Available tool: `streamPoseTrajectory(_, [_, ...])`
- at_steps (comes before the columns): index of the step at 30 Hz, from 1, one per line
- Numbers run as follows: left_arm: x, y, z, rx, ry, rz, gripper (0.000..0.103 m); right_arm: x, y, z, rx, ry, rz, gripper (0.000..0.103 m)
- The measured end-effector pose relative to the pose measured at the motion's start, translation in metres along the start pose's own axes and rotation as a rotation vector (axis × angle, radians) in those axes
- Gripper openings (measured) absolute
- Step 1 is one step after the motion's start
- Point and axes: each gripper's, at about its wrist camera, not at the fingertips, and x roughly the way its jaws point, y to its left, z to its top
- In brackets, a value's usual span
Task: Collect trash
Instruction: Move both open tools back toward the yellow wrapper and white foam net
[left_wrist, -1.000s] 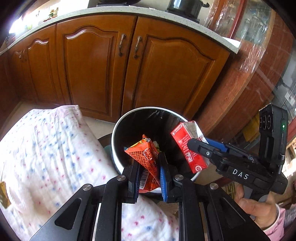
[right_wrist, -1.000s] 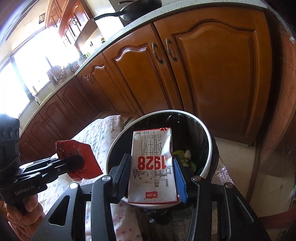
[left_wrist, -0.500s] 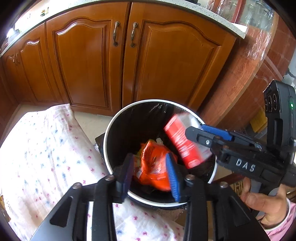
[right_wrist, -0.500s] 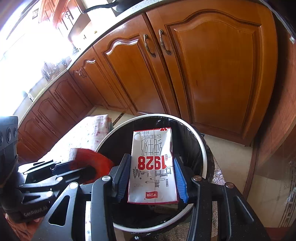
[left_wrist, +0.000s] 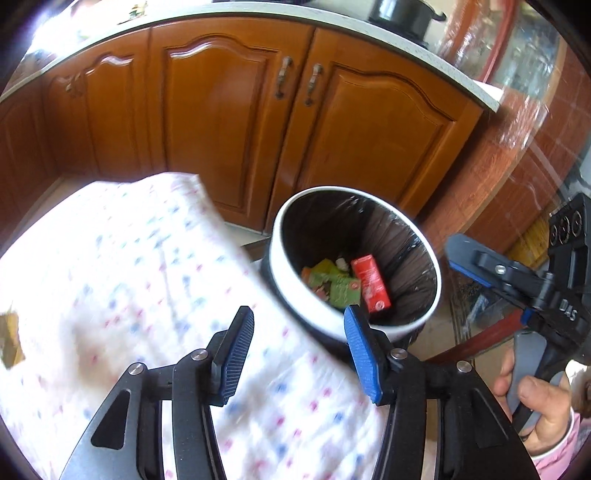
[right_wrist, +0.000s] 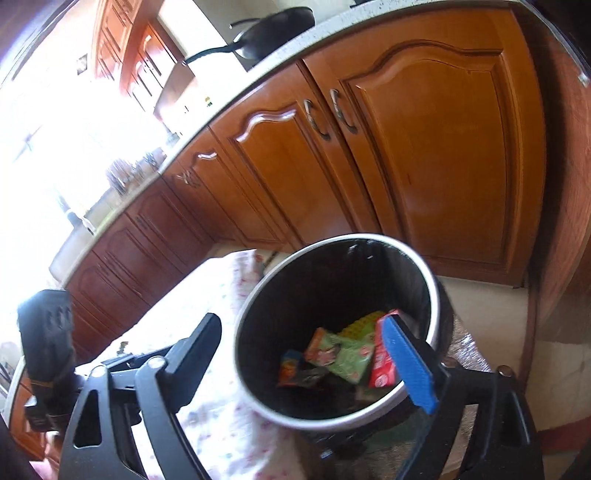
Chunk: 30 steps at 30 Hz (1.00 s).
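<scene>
Since a second ago wrapper and carton (left_wrist: 370, 283) dropped into the bin (left_wrist: 295, 295); left claw (left_wrist: 295, 345) and right claw (right_wrist: 310, 354) are opening, empty; next, fetch more trash

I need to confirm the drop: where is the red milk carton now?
In the left wrist view, the red milk carton lies at the bottom of the trash bin, right of the green wrappers.

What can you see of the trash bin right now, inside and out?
The trash bin is round, with a white rim and a dark body, lined with a crinkled black plastic bag. It stands upright on the floor before the wooden cabinet doors, against the edge of the dotted white cloth. At the bottom lie a red carton and green wrappers. Neither claw touches it.
</scene>
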Motion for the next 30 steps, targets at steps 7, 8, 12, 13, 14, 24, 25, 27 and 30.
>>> streamPoseTrajectory(7, [-0.034,0.036,-0.043,-0.103,-0.017,0.046,0.053,-0.006,0.032,-0.033,-0.006,0.017,0.056,0.097])
streamPoseTrajectory(8, [-0.038,0.042,-0.049,-0.122,-0.016,0.055,0.053,-0.005,0.037,-0.038,-0.011,0.023,0.060,0.097])
streamPoseTrajectory(12, [-0.059,0.068,-0.072,-0.198,-0.025,0.087,0.053,0.002,0.055,-0.056,-0.018,0.059,0.078,0.097])
streamPoseTrajectory(13, [-0.064,0.075,-0.078,-0.218,-0.027,0.092,0.053,0.004,0.060,-0.061,-0.021,0.068,0.080,0.097])
streamPoseTrajectory(14, [-0.071,0.081,-0.084,-0.235,-0.030,0.095,0.053,0.007,0.064,-0.066,-0.027,0.075,0.085,0.097])
streamPoseTrajectory(24, [-0.137,0.138,-0.130,-0.382,-0.057,0.157,0.053,0.035,0.122,-0.112,-0.085,0.149,0.176,0.097])
streamPoseTrajectory(25, [-0.141,0.142,-0.134,-0.390,-0.061,0.163,0.053,0.039,0.128,-0.115,-0.089,0.153,0.183,0.097])
streamPoseTrajectory(27, [-0.148,0.148,-0.138,-0.404,-0.065,0.175,0.053,0.042,0.136,-0.120,-0.102,0.144,0.180,0.097])
streamPoseTrajectory(30, [-0.157,0.160,-0.144,-0.430,-0.072,0.187,0.053,0.045,0.151,-0.124,-0.140,0.134,0.181,0.097])
